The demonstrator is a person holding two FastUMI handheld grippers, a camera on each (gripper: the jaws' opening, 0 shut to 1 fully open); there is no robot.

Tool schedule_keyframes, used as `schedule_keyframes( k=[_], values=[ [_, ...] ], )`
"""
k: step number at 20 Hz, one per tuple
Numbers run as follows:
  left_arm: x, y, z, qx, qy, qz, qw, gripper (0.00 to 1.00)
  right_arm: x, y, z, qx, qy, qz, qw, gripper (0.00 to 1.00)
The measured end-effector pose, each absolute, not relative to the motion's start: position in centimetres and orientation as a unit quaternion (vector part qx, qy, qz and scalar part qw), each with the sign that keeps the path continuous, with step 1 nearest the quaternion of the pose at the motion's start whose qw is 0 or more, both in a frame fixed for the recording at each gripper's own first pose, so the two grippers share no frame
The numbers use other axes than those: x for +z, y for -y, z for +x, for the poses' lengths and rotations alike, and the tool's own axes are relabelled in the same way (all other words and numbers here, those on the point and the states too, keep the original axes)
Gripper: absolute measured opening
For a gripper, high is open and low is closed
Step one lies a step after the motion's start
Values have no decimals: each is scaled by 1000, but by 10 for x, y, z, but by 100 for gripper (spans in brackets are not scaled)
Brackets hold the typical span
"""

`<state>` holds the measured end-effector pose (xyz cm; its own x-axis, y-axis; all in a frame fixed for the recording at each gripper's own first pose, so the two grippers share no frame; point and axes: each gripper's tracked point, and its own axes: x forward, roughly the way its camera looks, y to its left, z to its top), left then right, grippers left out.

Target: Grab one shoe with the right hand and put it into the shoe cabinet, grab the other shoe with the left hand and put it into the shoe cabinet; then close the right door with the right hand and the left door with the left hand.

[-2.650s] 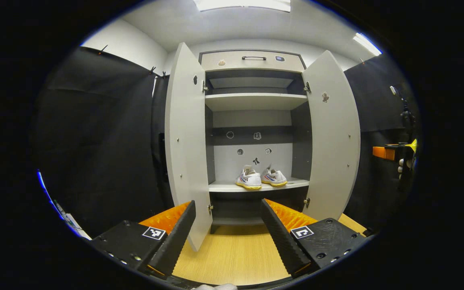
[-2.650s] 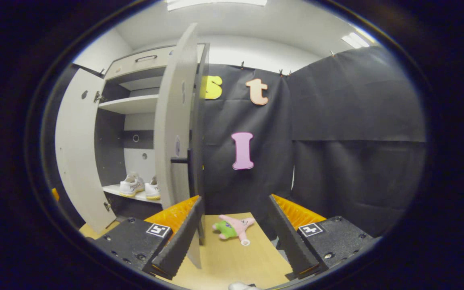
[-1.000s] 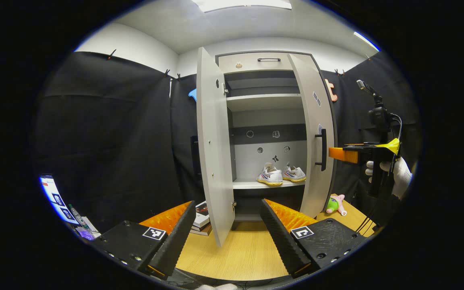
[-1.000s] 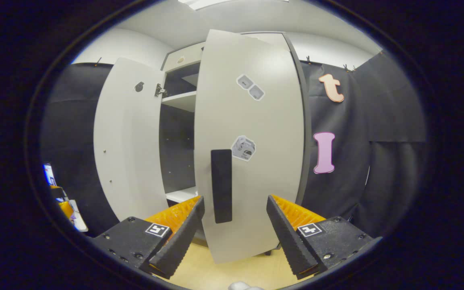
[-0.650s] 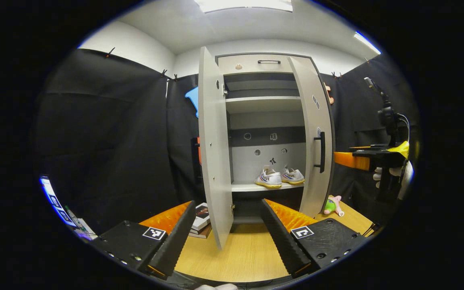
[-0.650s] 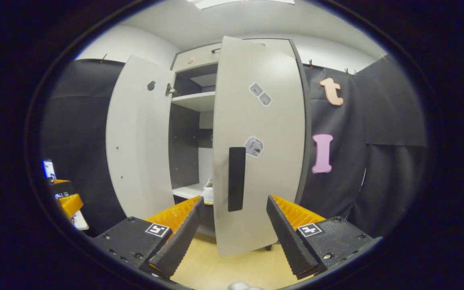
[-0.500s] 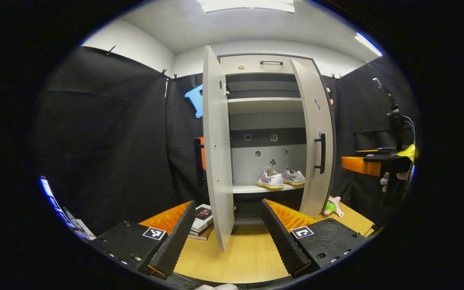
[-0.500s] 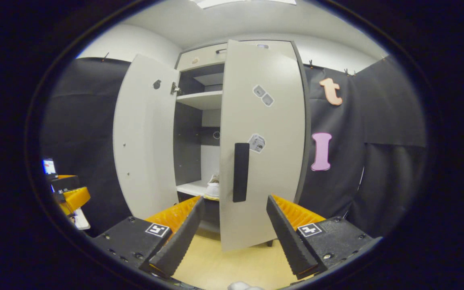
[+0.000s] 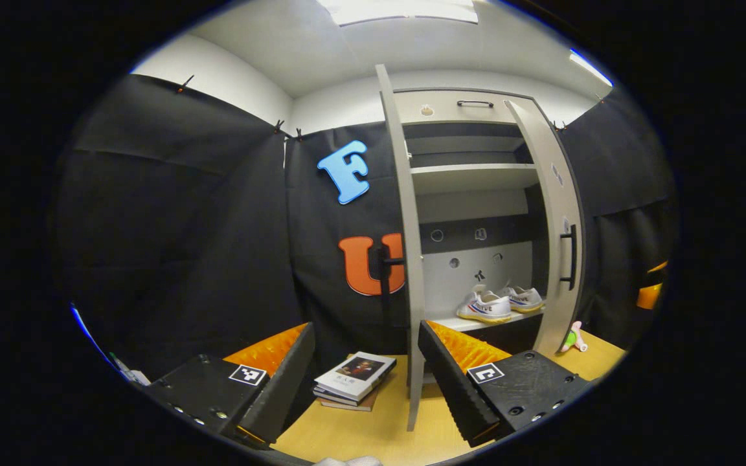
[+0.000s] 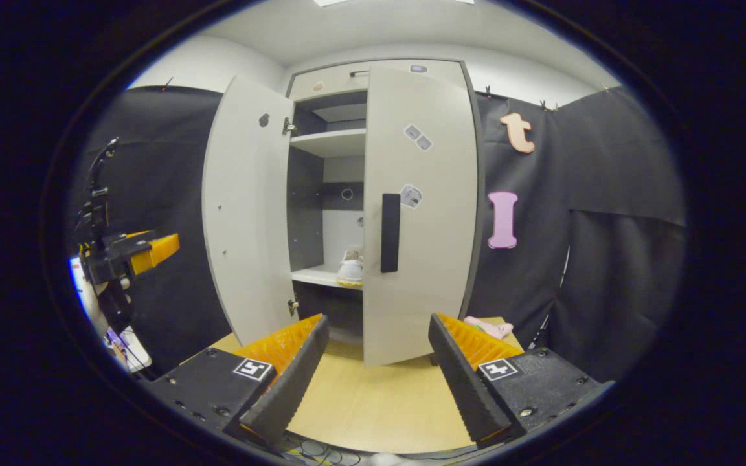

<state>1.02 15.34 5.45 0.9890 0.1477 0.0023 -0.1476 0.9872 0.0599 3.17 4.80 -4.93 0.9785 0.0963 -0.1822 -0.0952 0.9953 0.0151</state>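
Note:
Two white shoes (image 9: 486,307) stand side by side on the lower shelf of the grey shoe cabinet (image 9: 470,178). Its right door (image 10: 418,213) with a dark handle (image 10: 390,223) is nearly shut, and one shoe (image 10: 351,266) shows through the gap. The left door (image 10: 243,207) stands wide open; in the left gripper view its edge (image 9: 405,259) faces me. My left gripper (image 9: 365,336) is open and holds nothing, just left of that door edge. My right gripper (image 10: 378,327) is open, back from the right door. The left gripper (image 10: 153,249) also appears at the far left, in a gloved hand.
A stack of books (image 9: 355,377) lies on the wooden table (image 10: 373,395) left of the cabinet. A pink and green plush toy (image 9: 570,336) lies to the cabinet's right, by the black cloth wall.
The right door has swung from wide open to nearly shut, and my right gripper has drawn back from it. My left gripper has swung left, bringing the left door's edge and the books into view.

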Motion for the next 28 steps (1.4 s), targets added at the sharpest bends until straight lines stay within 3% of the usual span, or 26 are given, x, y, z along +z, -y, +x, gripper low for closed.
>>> schedule_keyframes(
  k=[9, 17, 18, 19, 20, 21, 28],
  values=[
    [44, -185, 84, 92, -16, 24, 995, 97, -66, -24, 7, -1, -121, 20, 992, 100],
    [47, -172, 84, 96, -9, 36, 995, 90, -58, -17, 7, 13, -115, 12, 993, 100],
    [47, -171, 82, 98, -8, 40, 994, 99, -56, -15, 6, 15, -112, 11, 993, 100],
    [47, -168, 81, 99, -8, 42, 994, 89, -55, -14, 5, 17, -110, 12, 994, 100],
    [48, -164, 80, 98, -9, 39, 994, 99, -54, -13, 4, 19, -108, 12, 994, 100],
    [48, -158, 78, 94, -9, 35, 995, 89, -56, -12, 3, 21, -109, 12, 994, 99],
    [51, -89, 81, 40, 0, 27, 999, 89, -59, 9, -4, 21, -113, 12, 993, 100]
  ],
)
